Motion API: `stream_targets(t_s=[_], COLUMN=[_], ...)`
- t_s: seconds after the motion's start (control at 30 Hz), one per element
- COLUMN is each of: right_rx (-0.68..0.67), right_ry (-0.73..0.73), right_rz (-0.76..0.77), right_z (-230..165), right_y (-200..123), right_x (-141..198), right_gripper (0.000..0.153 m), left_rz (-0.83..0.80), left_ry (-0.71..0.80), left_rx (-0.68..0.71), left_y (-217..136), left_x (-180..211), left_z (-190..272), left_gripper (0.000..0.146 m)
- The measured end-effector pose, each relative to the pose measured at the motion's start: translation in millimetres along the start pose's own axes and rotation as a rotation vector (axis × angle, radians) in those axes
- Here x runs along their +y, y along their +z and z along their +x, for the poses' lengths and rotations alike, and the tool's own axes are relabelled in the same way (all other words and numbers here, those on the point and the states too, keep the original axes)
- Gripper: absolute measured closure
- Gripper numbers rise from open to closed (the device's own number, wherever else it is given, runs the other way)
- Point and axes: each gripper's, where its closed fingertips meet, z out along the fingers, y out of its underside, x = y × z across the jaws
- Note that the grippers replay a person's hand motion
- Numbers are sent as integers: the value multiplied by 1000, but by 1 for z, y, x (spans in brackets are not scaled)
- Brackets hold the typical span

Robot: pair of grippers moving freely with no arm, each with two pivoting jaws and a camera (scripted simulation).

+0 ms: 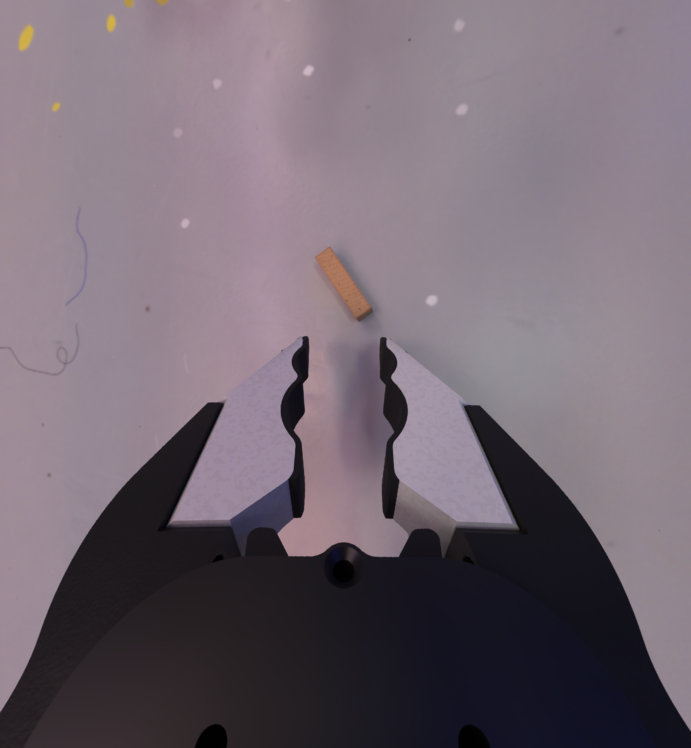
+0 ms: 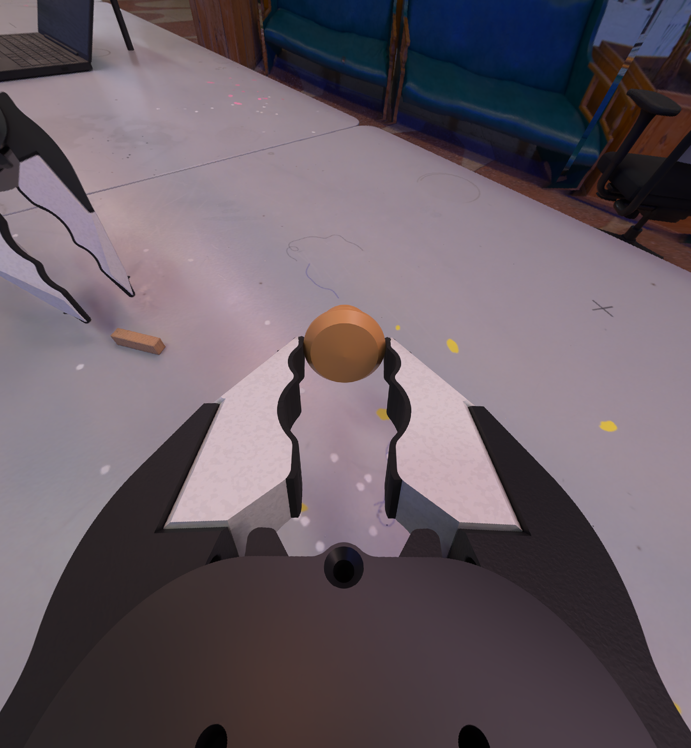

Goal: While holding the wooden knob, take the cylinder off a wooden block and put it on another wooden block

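Note:
My right gripper (image 2: 344, 344) is shut on a round wooden knob (image 2: 344, 348), held at the fingertips above the table. A small flat wooden block (image 1: 344, 283) lies on the grey table just beyond my left gripper (image 1: 344, 340), which is open and empty. The same block (image 2: 138, 341) shows at the left of the right wrist view, with the left gripper (image 2: 109, 305) hovering just above and left of it, tips pointing down. No cylinder and no second block show in either view.
A grey table (image 2: 497, 364) with paint specks and pen marks. A laptop (image 2: 32, 44) sits at the far left. The table's far edge runs diagonally at the right, with blue seats (image 2: 477, 73) and an office chair (image 2: 643, 170) beyond.

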Motion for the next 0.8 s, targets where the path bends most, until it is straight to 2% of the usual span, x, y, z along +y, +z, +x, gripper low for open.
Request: stream_targets(t_s=[0.17,0.37,0.43,0.53,0.73,0.8], right_rx=[0,0,0,-9,-92,-108], right_ry=[2,3,2,2,-25,-48], right_rz=[2,4,5,1,-68,-95], right_z=[1,1,0,-1,-19,-25], right_y=[0,-1,-1,-1,6,9], right_x=[0,-1,-1,-1,12,17], right_gripper=[114,114,114,114,114,114], left_rz=[120,242,248,181,23,-14], left_ry=[46,-36,-69,-119,-147,-194], left_rx=[-60,-394,-445,-432,-288,-230], left_y=[-30,-112,-133,-144,-118,-118], left_x=[-12,4,18,43,72,88], left_z=[-2,-56,-64,-61,-30,-19], left_gripper=[111,108,106,103,91,92])
